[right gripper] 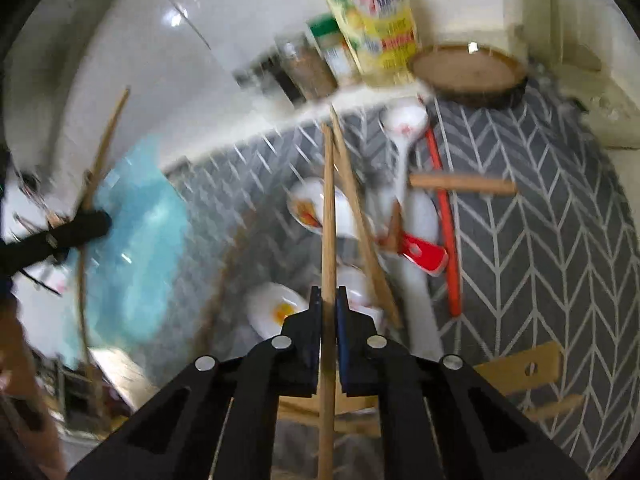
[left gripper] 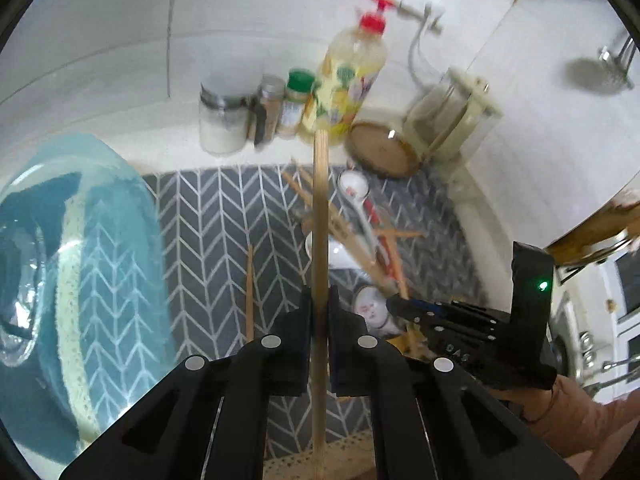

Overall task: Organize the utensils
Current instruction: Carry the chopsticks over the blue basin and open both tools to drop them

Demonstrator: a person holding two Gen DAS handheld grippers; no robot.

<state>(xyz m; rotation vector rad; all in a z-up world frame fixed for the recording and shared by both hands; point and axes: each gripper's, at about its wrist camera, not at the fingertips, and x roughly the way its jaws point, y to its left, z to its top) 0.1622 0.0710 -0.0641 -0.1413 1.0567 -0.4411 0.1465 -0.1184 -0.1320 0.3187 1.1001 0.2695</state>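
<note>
While each gripper [left gripper: 319, 308] [right gripper: 329, 304] clamps one chopstick [left gripper: 320, 216] [right gripper: 328, 216], the jar [left gripper: 222, 120] holds white powder

The left gripper [left gripper: 319, 300] and the right gripper [right gripper: 329, 300] are alike: matte black angular linkage arms with round silver pivot pins and flat black fingers. A green light glows on the right gripper's black housing.
</note>
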